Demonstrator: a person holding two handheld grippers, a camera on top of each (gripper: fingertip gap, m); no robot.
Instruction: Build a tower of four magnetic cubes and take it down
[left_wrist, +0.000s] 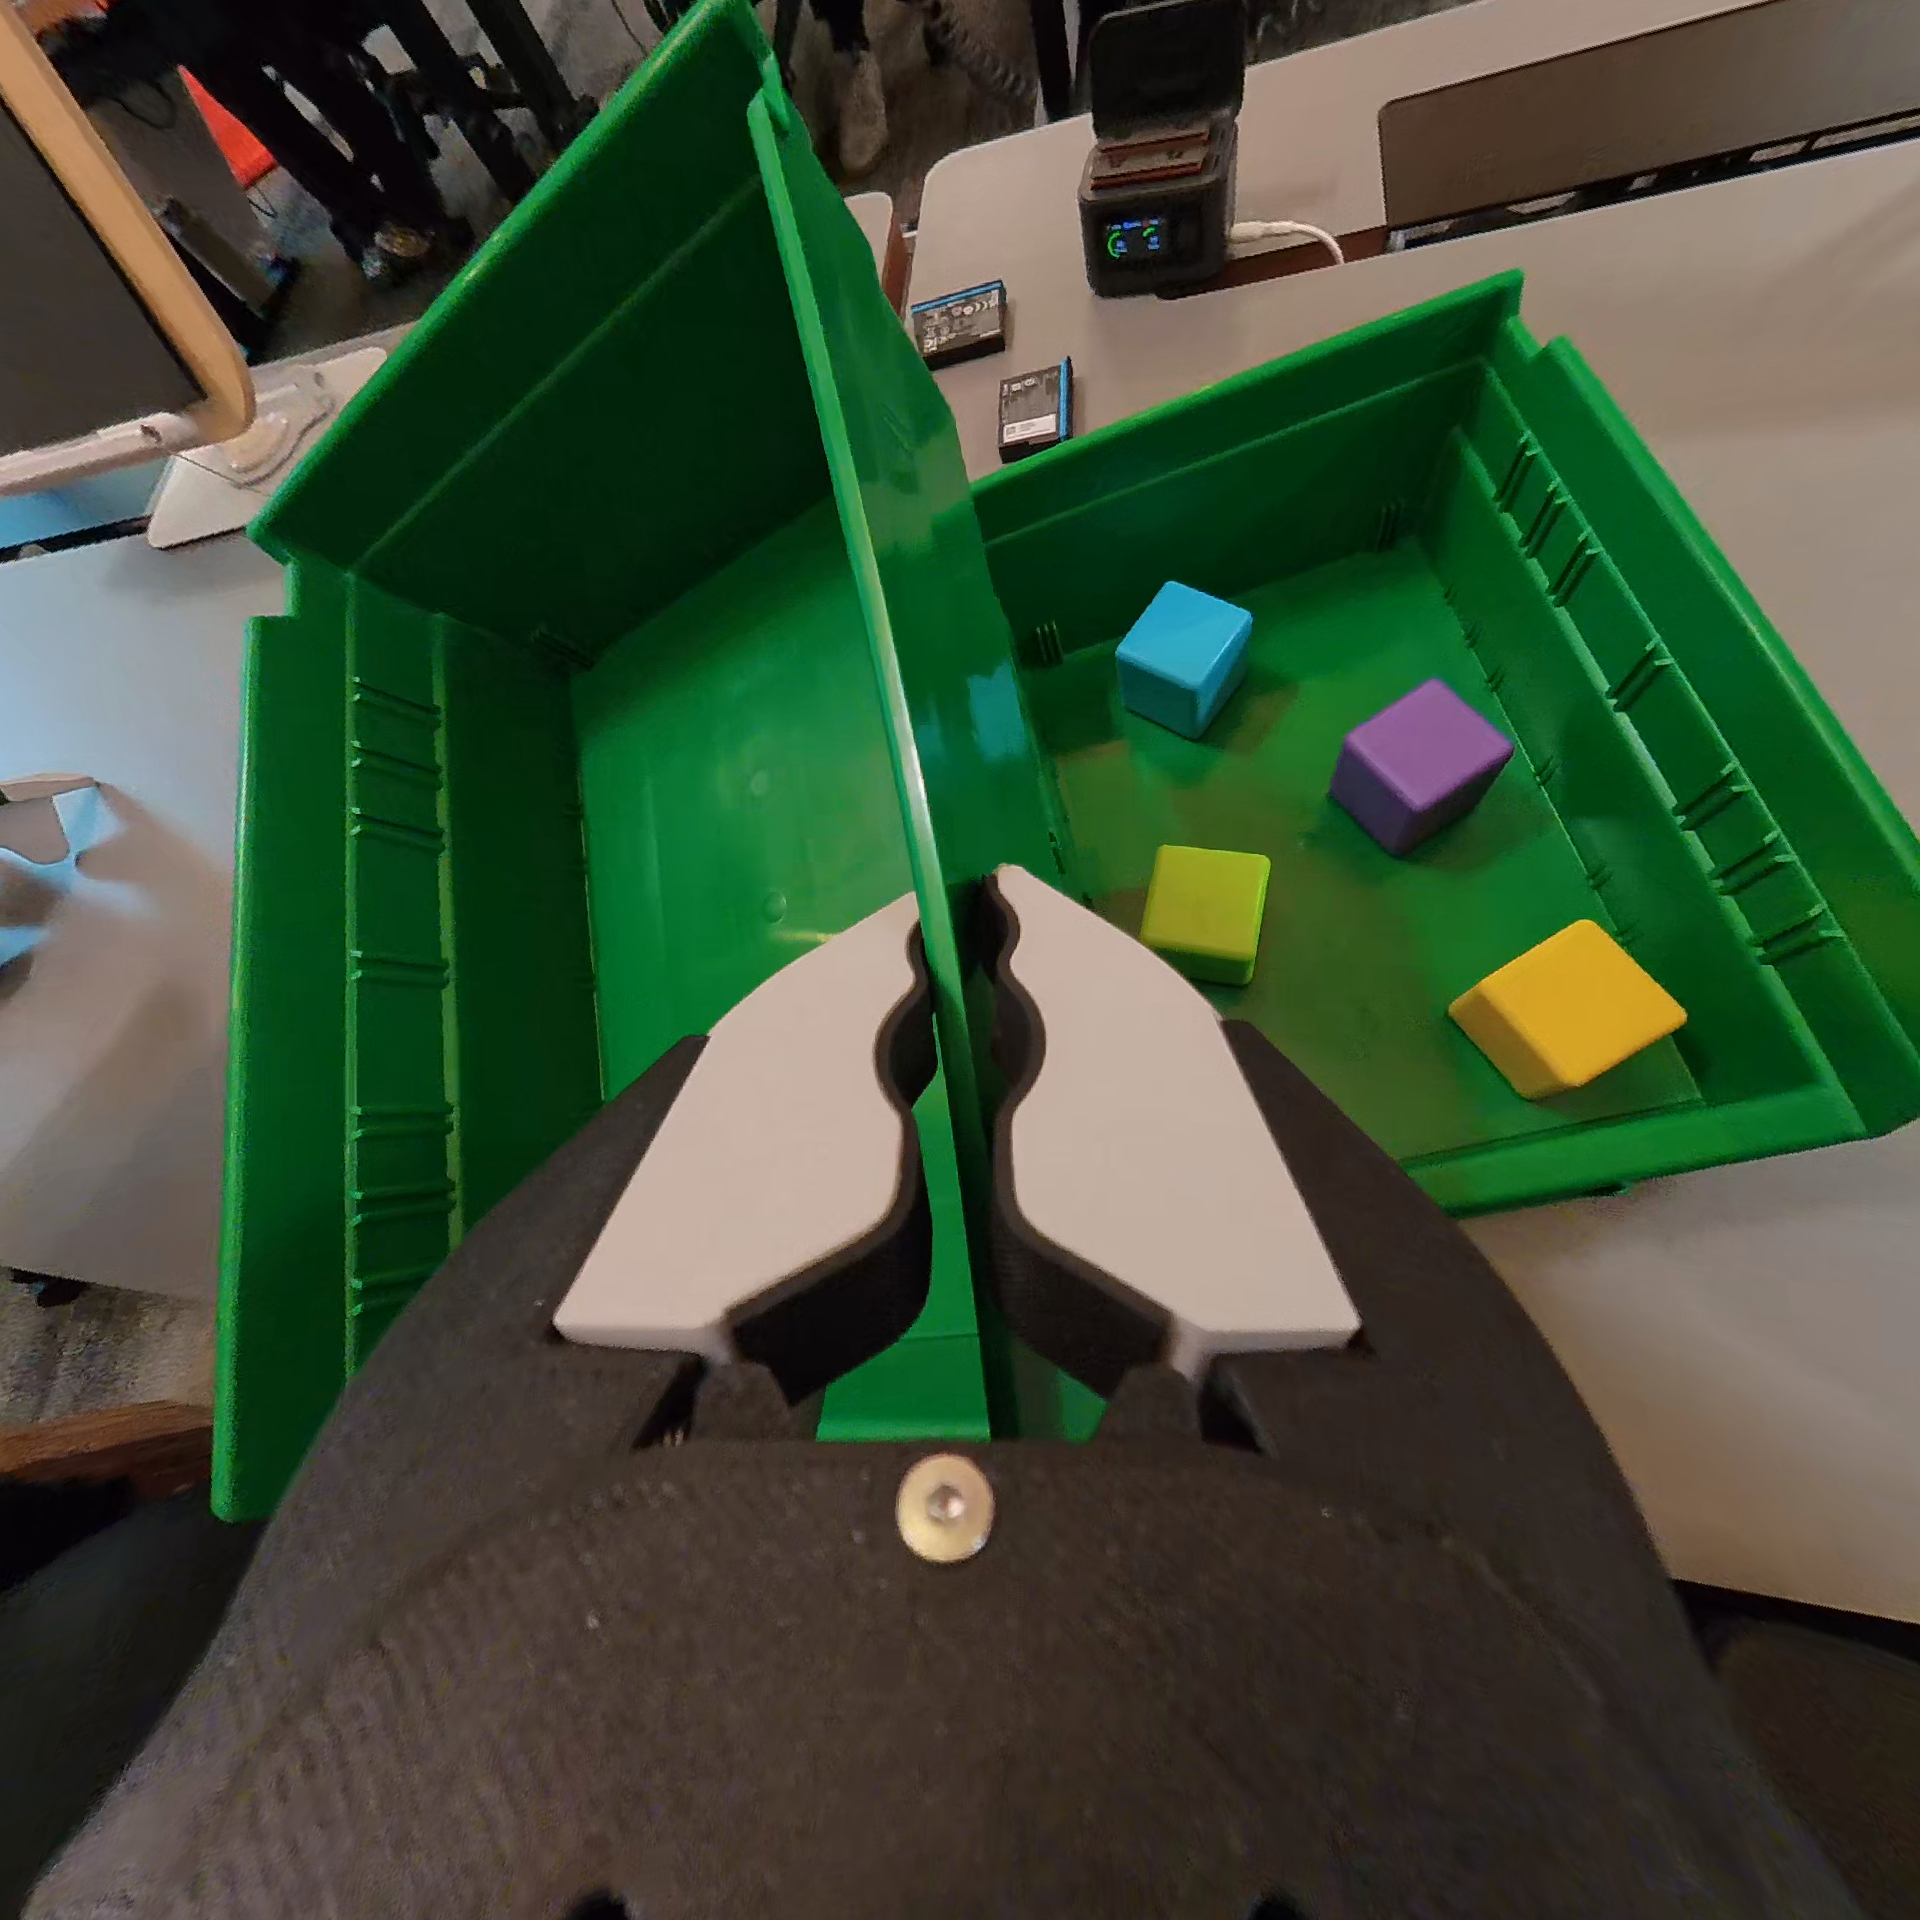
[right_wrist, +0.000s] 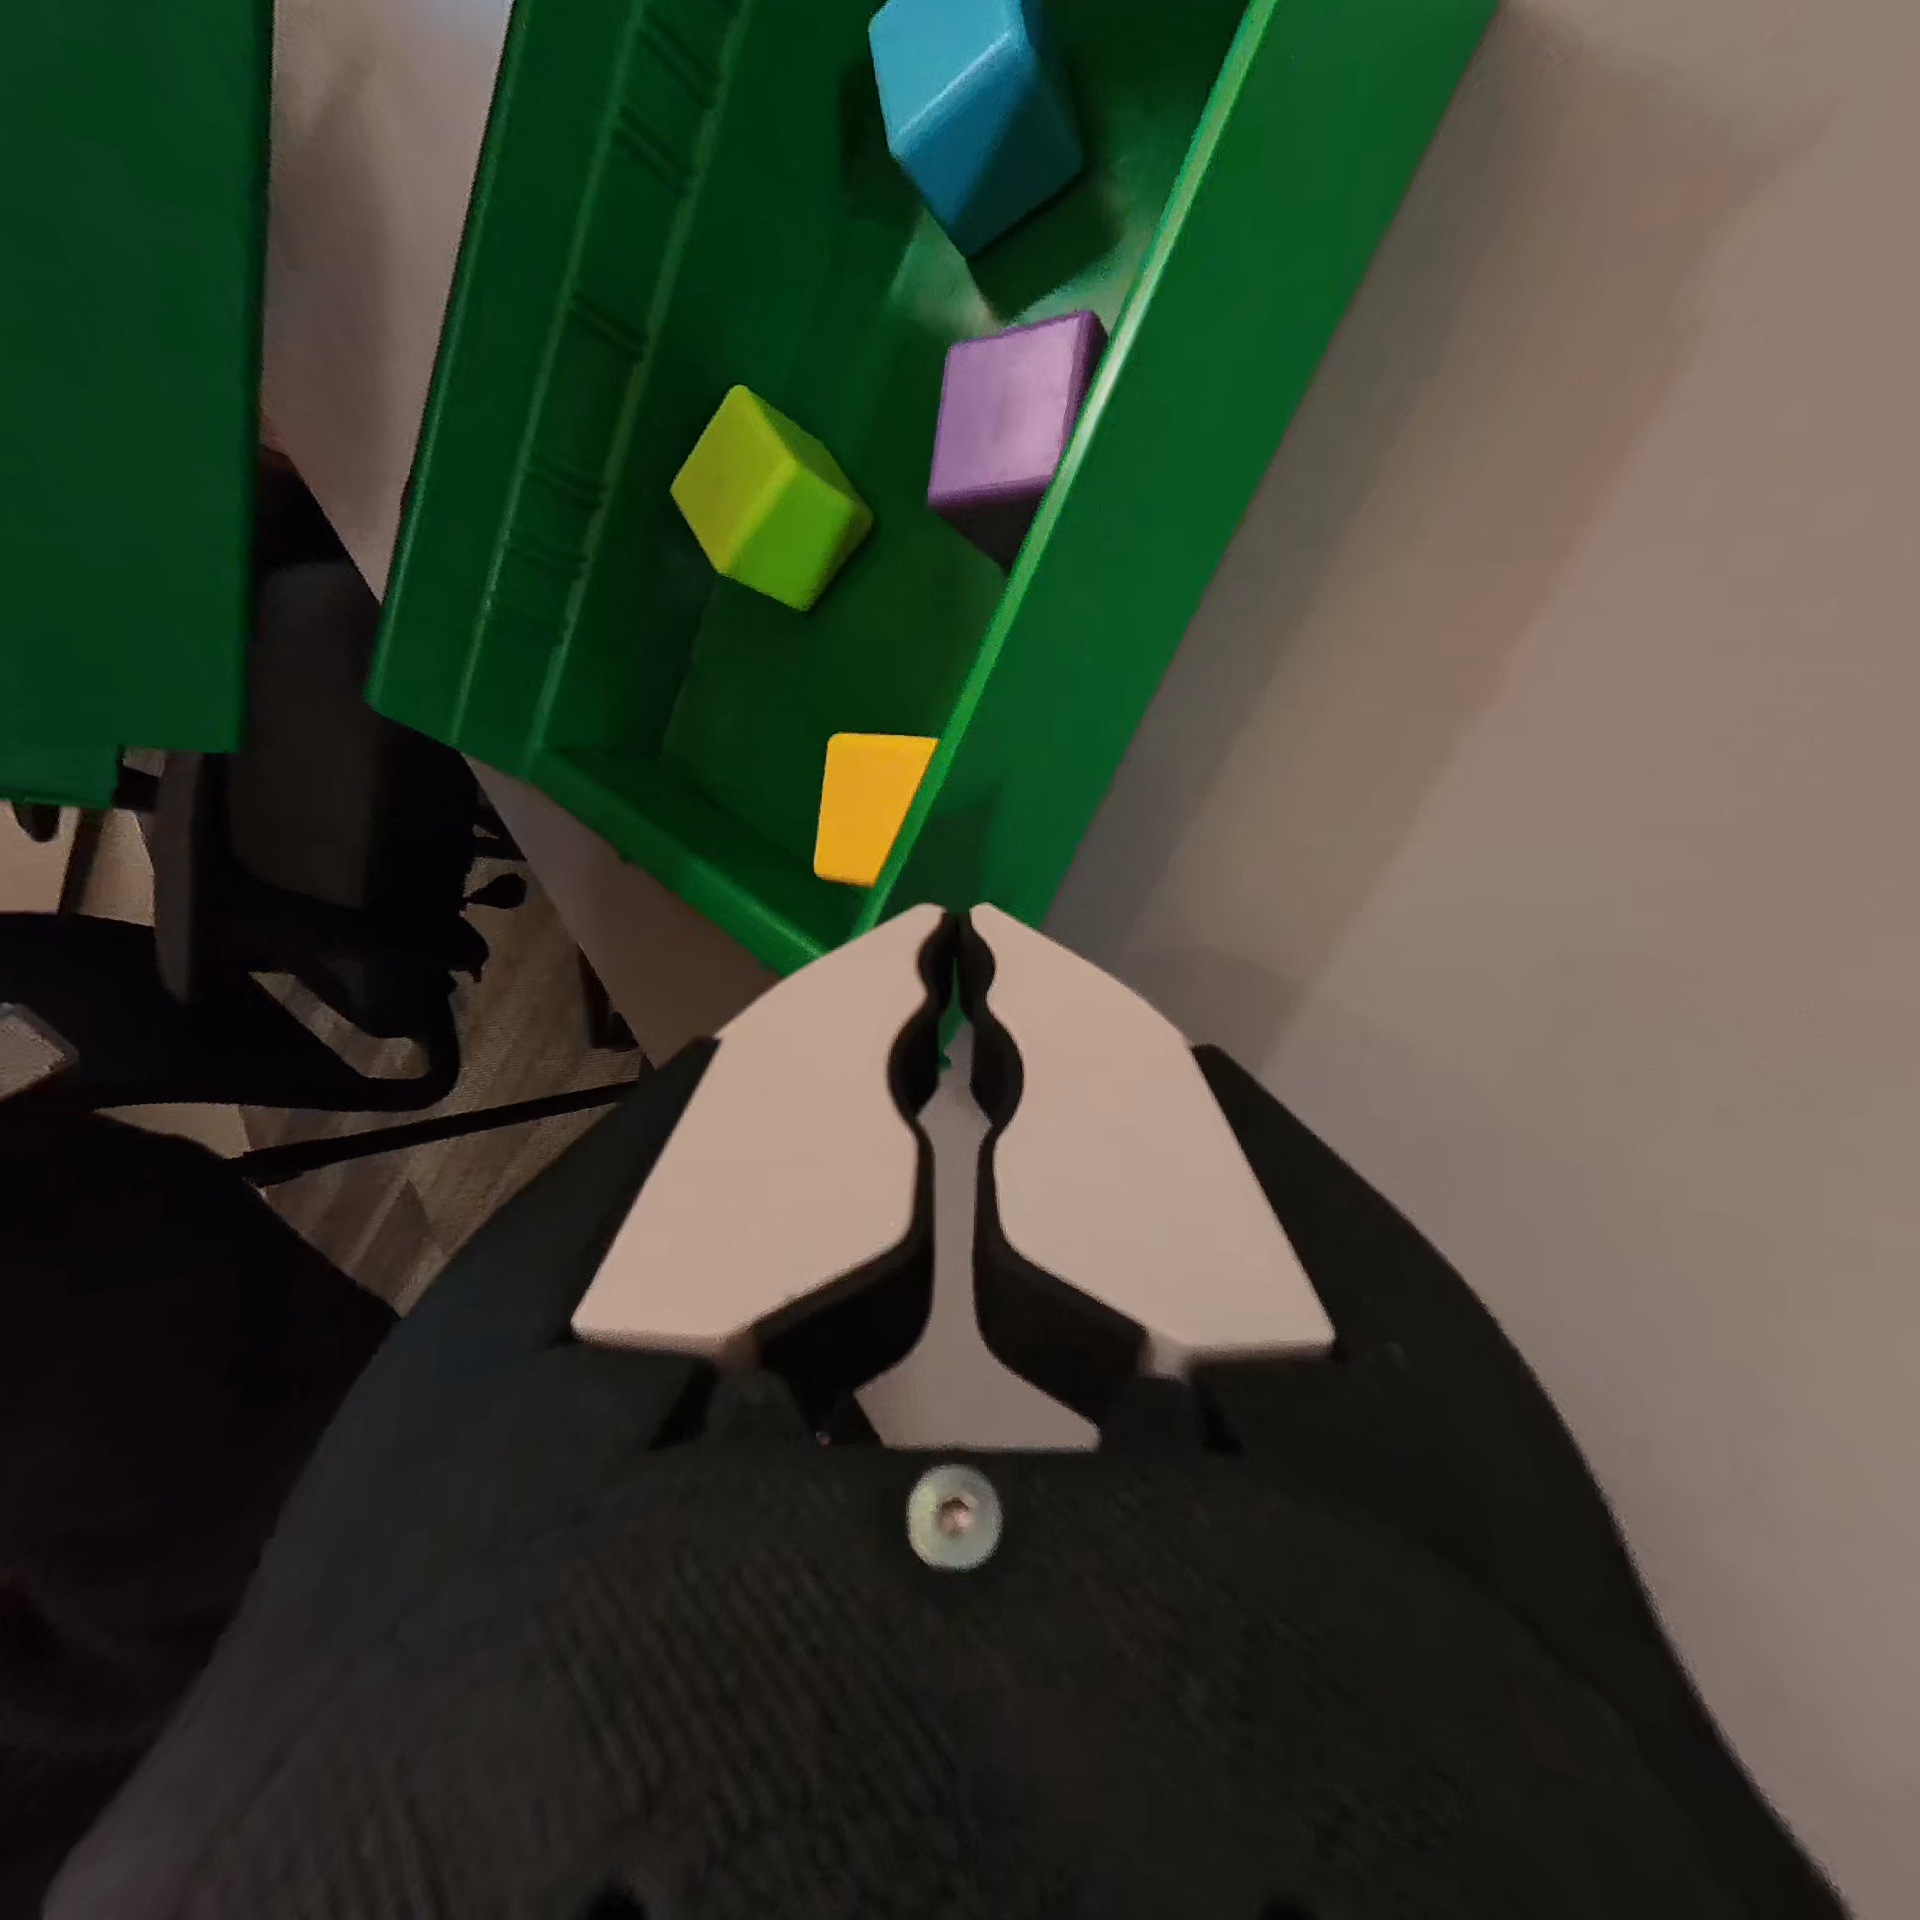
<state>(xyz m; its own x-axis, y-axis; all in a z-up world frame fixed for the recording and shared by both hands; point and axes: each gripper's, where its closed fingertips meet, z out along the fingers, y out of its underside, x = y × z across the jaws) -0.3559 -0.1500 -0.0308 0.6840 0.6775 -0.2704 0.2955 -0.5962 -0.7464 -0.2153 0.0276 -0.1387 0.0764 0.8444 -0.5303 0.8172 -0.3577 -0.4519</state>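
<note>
My left gripper (left_wrist: 956, 894) is shut on the thin side wall (left_wrist: 831, 416) of an empty green bin (left_wrist: 499, 831) and holds it tilted beside a second green bin (left_wrist: 1299, 416). The second bin lies on the table and holds a blue cube (left_wrist: 1184, 655), a purple cube (left_wrist: 1418, 764), a lime cube (left_wrist: 1205, 909) and a yellow cube (left_wrist: 1564, 1008). My right gripper (right_wrist: 956, 914) is shut, with its tips over the near corner of the second bin (right_wrist: 1247, 312), close to the yellow cube (right_wrist: 868, 805). The lime cube (right_wrist: 769, 499), purple cube (right_wrist: 1013, 410) and blue cube (right_wrist: 971, 114) lie farther in.
Two black battery packs (left_wrist: 961, 322) (left_wrist: 1034, 405) and a black charger box (left_wrist: 1158, 177) lie on the table behind the bins. A monitor on a stand (left_wrist: 104, 260) is at the far left. A black chair base (right_wrist: 312, 935) stands below the pale table's (right_wrist: 1558, 935) edge. There is about 25 centimeters between the tips of the two grippers.
</note>
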